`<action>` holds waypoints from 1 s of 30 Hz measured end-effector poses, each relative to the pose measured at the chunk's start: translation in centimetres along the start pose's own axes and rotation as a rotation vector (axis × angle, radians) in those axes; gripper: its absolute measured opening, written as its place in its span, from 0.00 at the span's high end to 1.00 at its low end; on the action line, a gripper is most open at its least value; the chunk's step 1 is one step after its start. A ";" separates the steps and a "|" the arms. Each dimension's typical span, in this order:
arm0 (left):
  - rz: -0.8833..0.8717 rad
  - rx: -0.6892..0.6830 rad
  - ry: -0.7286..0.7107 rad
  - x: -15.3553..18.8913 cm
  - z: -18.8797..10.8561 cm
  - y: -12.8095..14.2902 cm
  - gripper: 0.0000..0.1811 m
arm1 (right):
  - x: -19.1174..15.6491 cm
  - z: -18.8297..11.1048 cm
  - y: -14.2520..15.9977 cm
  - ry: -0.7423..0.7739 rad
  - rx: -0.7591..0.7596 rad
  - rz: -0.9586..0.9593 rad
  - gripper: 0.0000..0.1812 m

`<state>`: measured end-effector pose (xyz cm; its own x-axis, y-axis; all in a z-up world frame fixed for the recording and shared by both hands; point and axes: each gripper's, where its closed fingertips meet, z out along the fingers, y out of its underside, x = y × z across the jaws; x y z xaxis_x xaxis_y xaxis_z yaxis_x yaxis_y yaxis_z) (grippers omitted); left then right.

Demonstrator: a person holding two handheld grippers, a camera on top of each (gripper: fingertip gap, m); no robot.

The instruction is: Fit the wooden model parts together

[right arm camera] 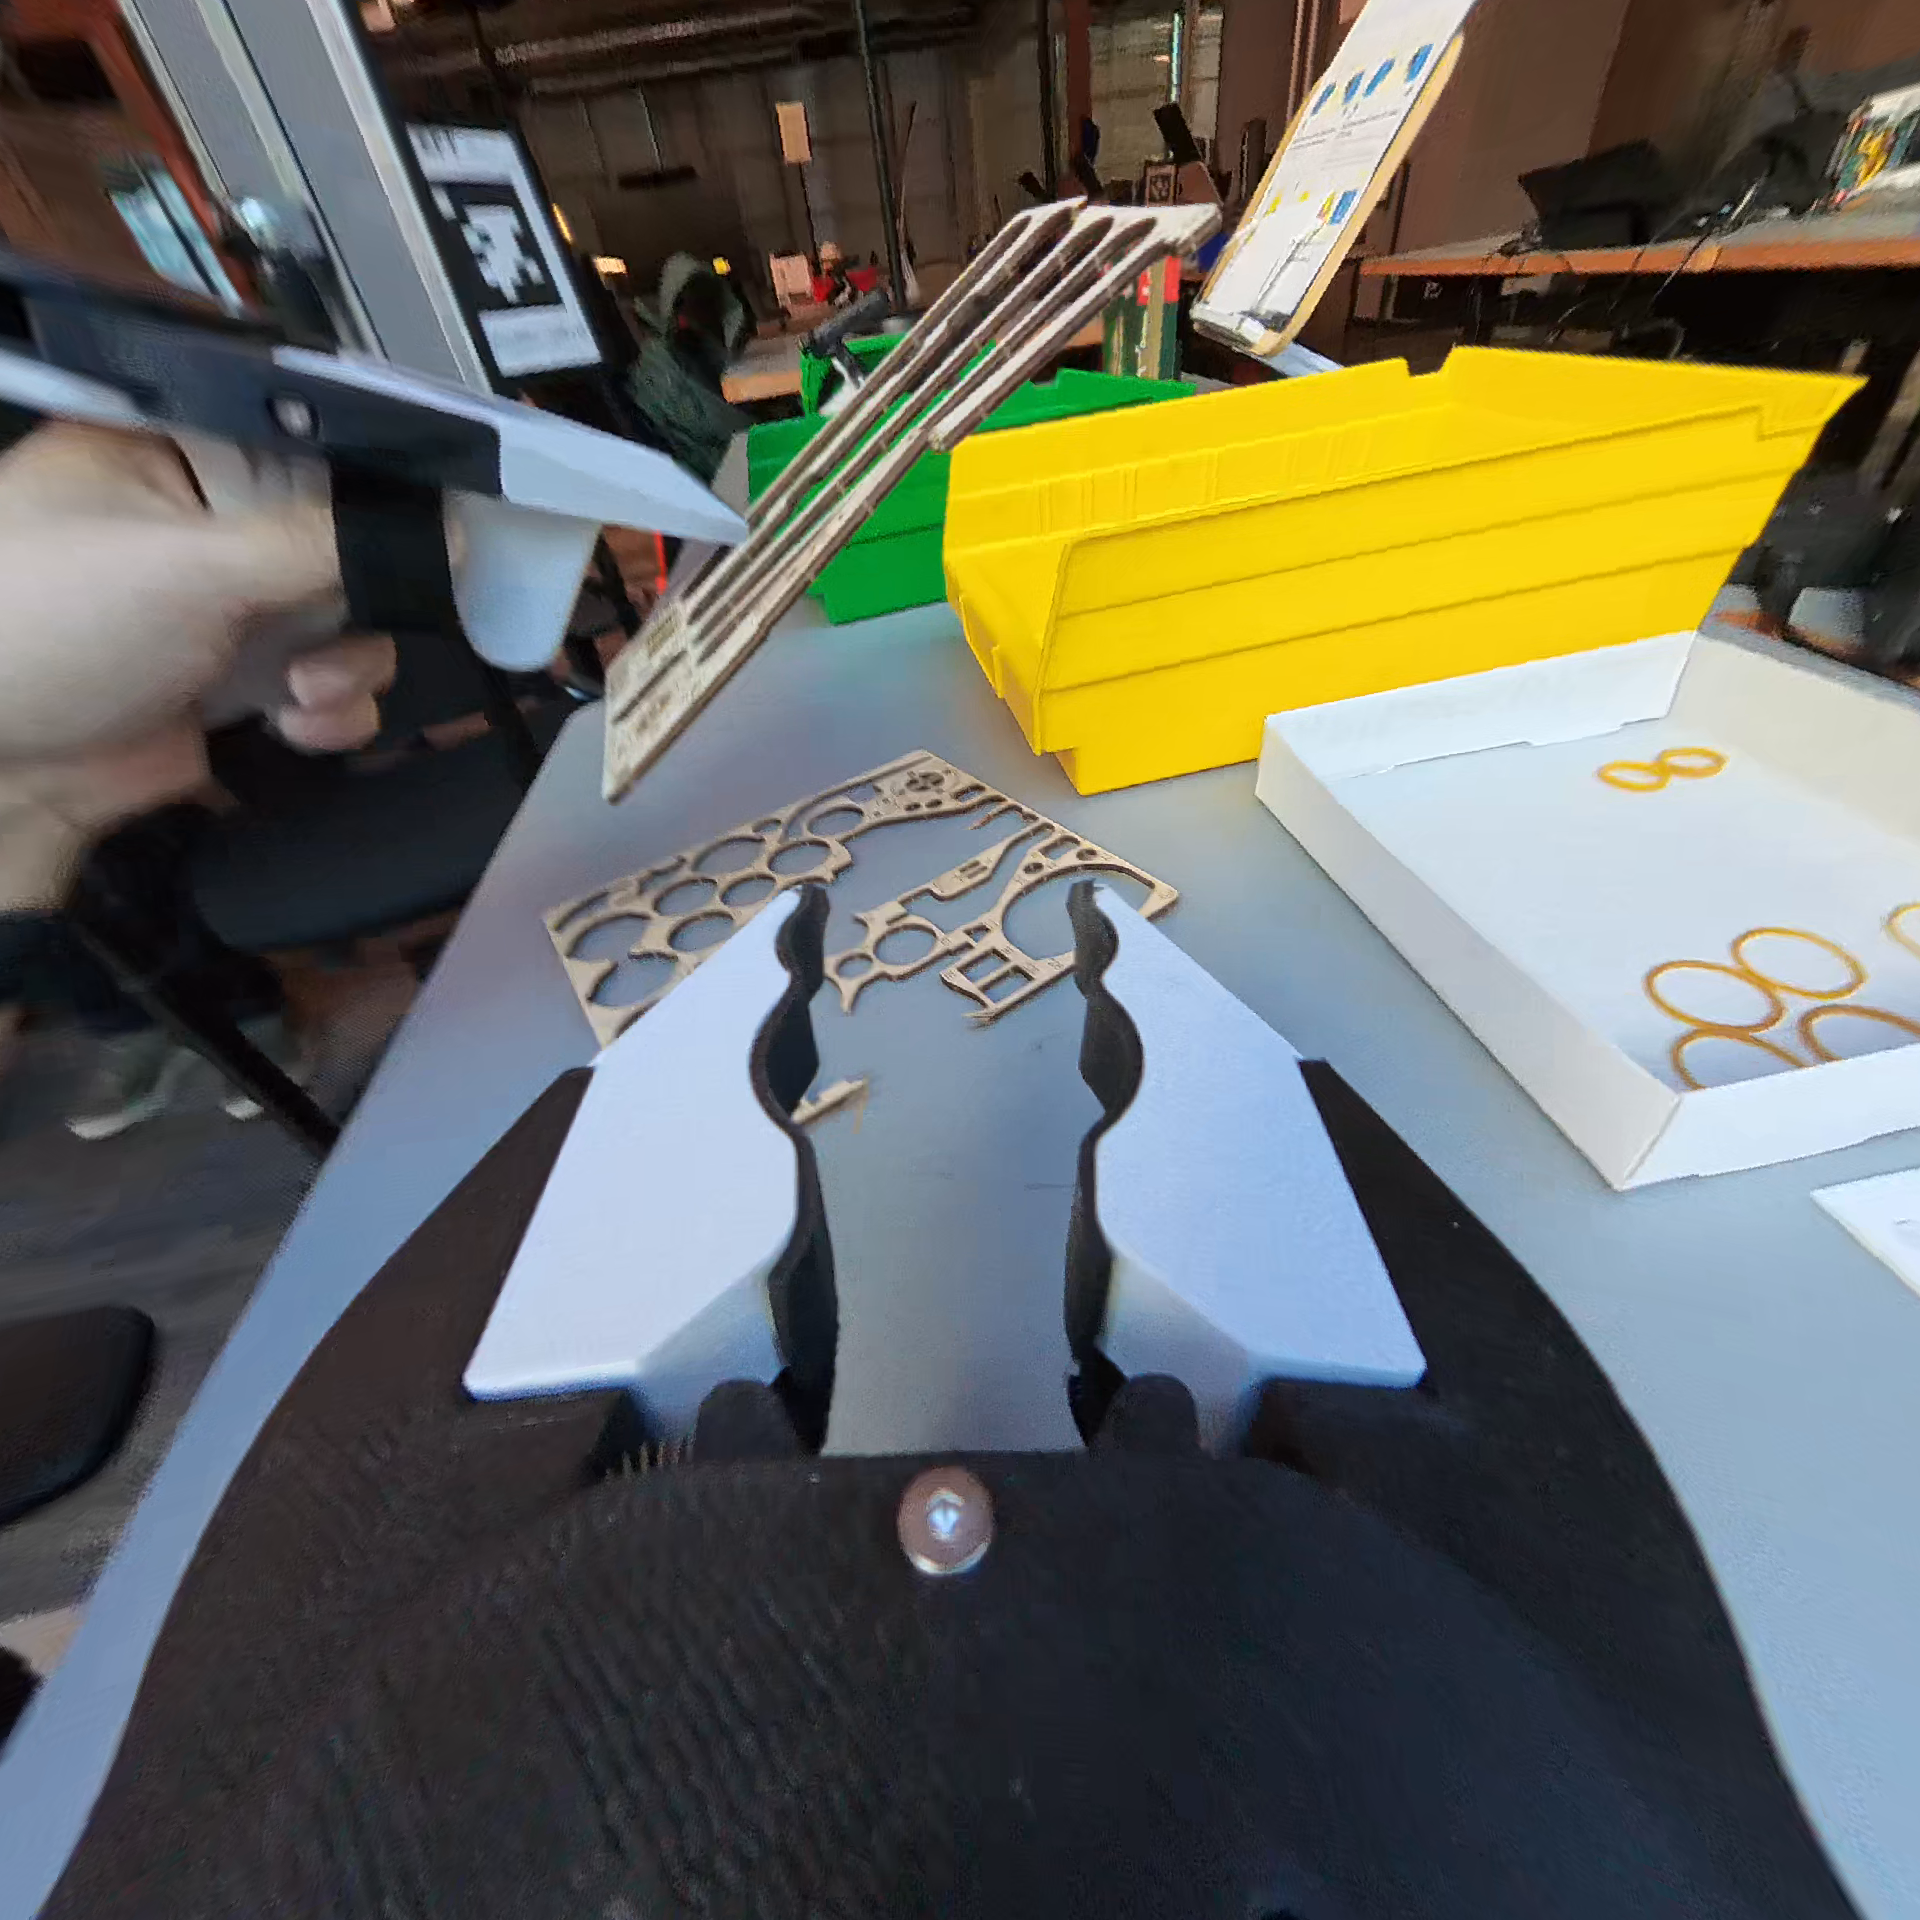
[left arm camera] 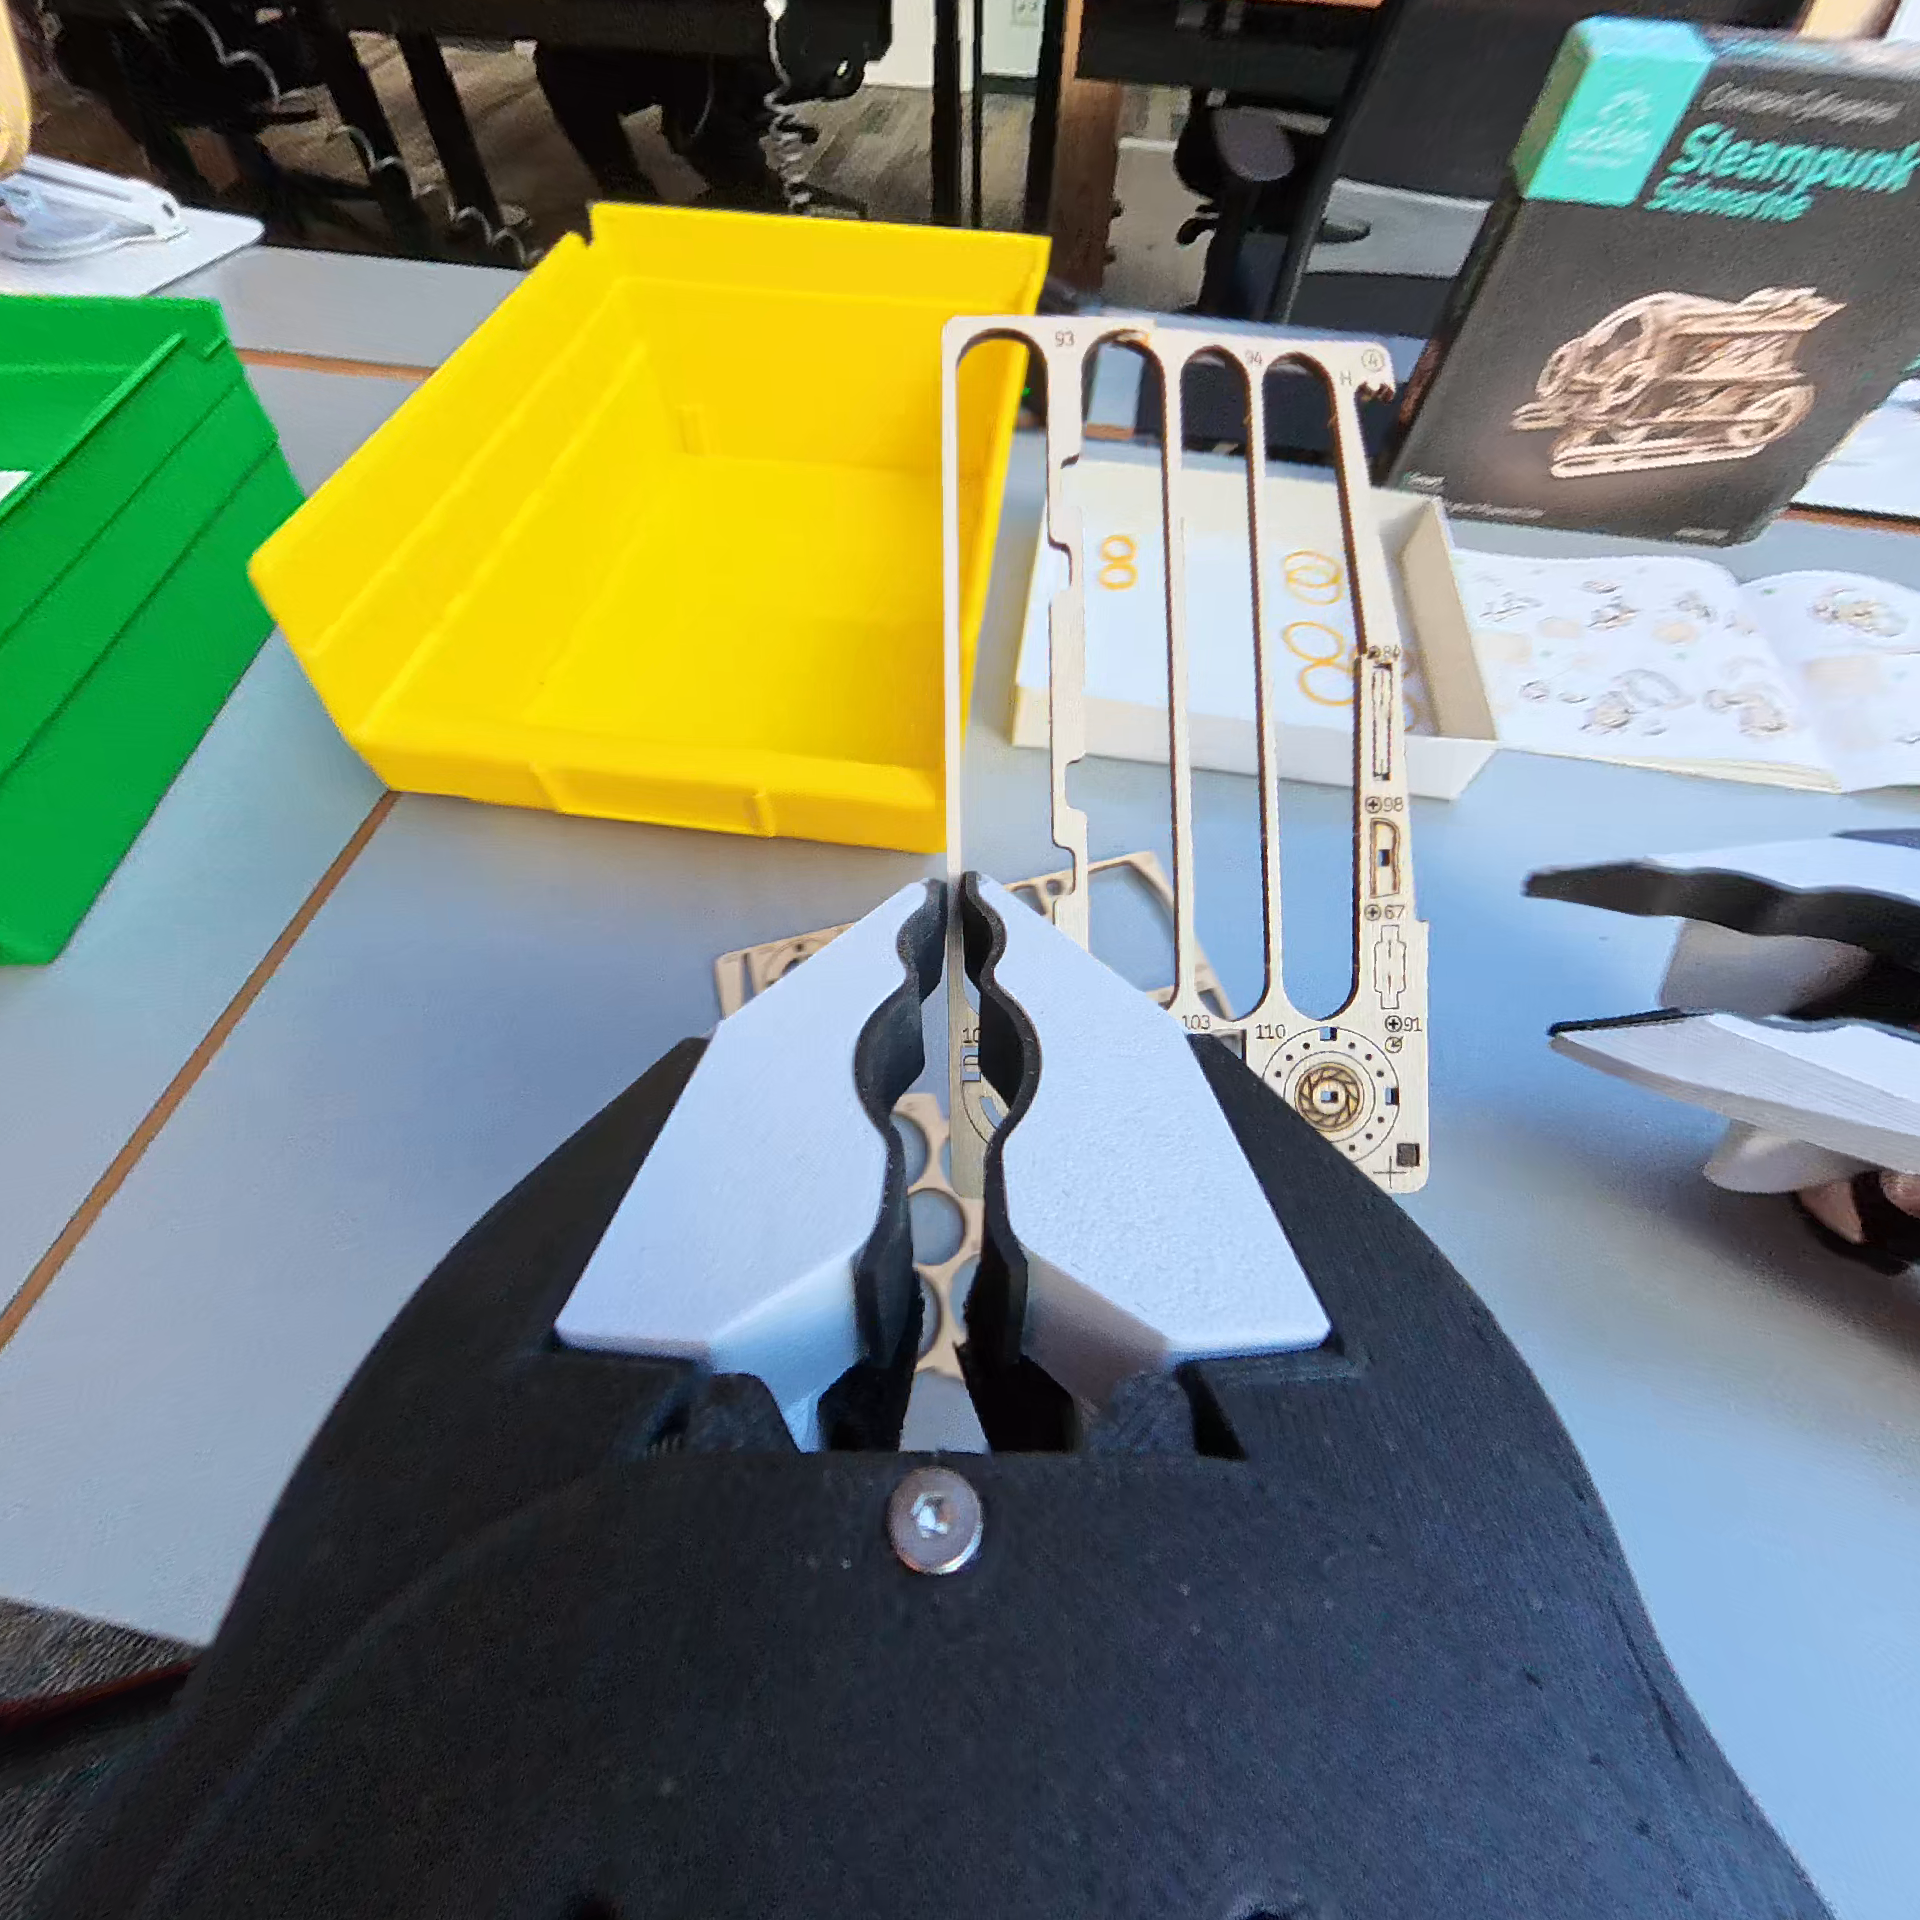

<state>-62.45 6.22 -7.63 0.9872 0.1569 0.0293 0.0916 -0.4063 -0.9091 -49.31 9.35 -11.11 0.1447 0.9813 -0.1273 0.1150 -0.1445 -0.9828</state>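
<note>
Two close wrist views sharing yellow bin [left arm camera: 665, 540].

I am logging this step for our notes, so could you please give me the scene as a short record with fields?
left hand-held gripper: shut on the slotted wooden sheet, held up off the table
right hand-held gripper: open, empty, above the grey table
flat wooden sheet: lies on the table, many parts already punched out
small loose wooden piece: on the table between the right fingers
yellow bin: appears empty
green bin: beside the yellow bin
white tray: holds rubber bands
</note>
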 end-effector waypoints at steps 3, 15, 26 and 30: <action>0.009 0.040 0.011 1.6 -0.1 -0.6 0.99 | 0.0 -0.5 -1.8 -0.069 0.072 0.180 0.70; 0.003 0.113 0.019 4.4 -0.1 -1.4 0.99 | -1.0 -1.3 -3.8 -0.293 0.103 0.559 0.69; 0.021 0.127 0.056 6.8 0.4 -1.7 0.99 | -3.2 -0.3 -2.2 -0.323 0.018 0.538 0.88; 0.027 0.129 0.083 7.5 0.3 -1.6 0.99 | -2.6 -0.8 -2.2 -0.353 0.028 0.575 0.99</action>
<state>-55.23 8.35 -6.07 0.9970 0.0699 0.0338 0.0527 -0.2895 -0.9557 -49.19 7.02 -8.54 -0.1548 0.7327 -0.6627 0.0891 -0.6577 -0.7480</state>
